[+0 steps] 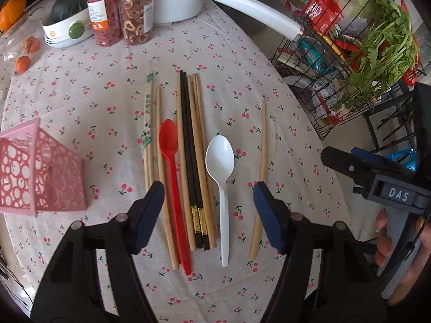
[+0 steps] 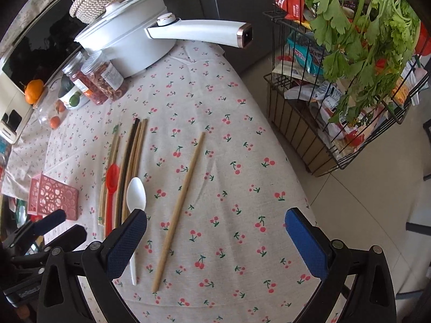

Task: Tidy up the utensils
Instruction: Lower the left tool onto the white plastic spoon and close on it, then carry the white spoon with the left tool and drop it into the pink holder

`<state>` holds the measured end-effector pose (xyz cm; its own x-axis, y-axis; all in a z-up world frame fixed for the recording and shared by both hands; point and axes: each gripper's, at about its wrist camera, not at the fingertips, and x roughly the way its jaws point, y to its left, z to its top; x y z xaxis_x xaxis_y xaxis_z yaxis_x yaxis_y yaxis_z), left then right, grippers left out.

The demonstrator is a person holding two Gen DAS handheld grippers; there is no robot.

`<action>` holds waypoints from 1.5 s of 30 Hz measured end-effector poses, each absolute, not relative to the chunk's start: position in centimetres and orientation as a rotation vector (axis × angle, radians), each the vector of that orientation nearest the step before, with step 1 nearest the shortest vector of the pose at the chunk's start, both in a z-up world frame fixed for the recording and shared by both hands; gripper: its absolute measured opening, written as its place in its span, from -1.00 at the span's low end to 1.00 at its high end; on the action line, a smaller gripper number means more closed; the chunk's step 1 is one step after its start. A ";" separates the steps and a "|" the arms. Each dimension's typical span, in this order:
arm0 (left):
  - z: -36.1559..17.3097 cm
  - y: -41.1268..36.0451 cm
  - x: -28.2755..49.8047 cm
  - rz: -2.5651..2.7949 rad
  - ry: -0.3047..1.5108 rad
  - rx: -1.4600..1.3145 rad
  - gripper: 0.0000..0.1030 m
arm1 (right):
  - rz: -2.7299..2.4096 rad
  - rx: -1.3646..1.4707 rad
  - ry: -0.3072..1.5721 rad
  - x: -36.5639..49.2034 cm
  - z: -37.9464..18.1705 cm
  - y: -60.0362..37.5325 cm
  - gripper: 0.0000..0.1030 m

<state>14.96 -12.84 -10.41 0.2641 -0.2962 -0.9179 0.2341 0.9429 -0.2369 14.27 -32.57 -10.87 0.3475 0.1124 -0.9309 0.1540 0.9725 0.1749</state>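
Note:
On the cherry-print tablecloth lies a row of utensils: several wooden chopsticks [image 1: 198, 145], a black pair [image 1: 190, 161], a wrapped pair [image 1: 147, 123], a red spoon [image 1: 169, 161] and a white spoon [image 1: 220, 167]. One lone wooden chopstick [image 1: 260, 177] [image 2: 179, 204] lies apart on the right. My left gripper [image 1: 208, 202] hovers open above the red spoon, the chopsticks and the white spoon, its pads touching nothing. My right gripper [image 2: 215, 239] is open wide above the lone chopstick, with the white spoon [image 2: 135, 202] by its left finger. A pink perforated holder [image 1: 40, 167] [image 2: 55, 196] lies on its side at the left.
At the back stand a white pot [image 2: 126, 45] with a long handle [image 1: 253, 8], two jars [image 1: 121, 13], a bowl holding a squash [image 1: 67, 24] and oranges [image 1: 27, 53]. A black wire rack [image 2: 336, 113] with greens and packets stands off the table's right edge.

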 end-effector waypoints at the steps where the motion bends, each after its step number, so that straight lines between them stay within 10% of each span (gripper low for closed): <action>1: -11.2 -13.4 15.4 -0.354 1.271 -0.049 0.13 | -0.037 0.263 1.226 14.5 -11.2 -33.1 1.00; 13: -14.5 -17.6 18.4 -0.256 1.298 0.058 -0.05 | -0.076 0.307 1.280 15.2 -13.2 -36.7 1.00; 16: -14.9 -17.6 18.7 -0.235 1.304 0.079 -0.65 | -0.062 0.298 1.284 15.3 -13.3 -36.1 0.99; 20: -14.6 -17.2 18.3 -0.253 1.286 0.060 -0.91 | -0.035 0.313 1.297 15.6 -13.7 -35.4 0.99; 29: -10.8 -13.4 15.6 -0.317 1.185 0.012 -0.95 | 0.012 0.364 1.306 16.6 -14.6 -33.6 0.93; 45: -5.3 -4.4 8.8 -0.303 0.980 -0.025 -0.95 | -0.012 0.226 1.299 20.7 -17.3 -27.6 -0.21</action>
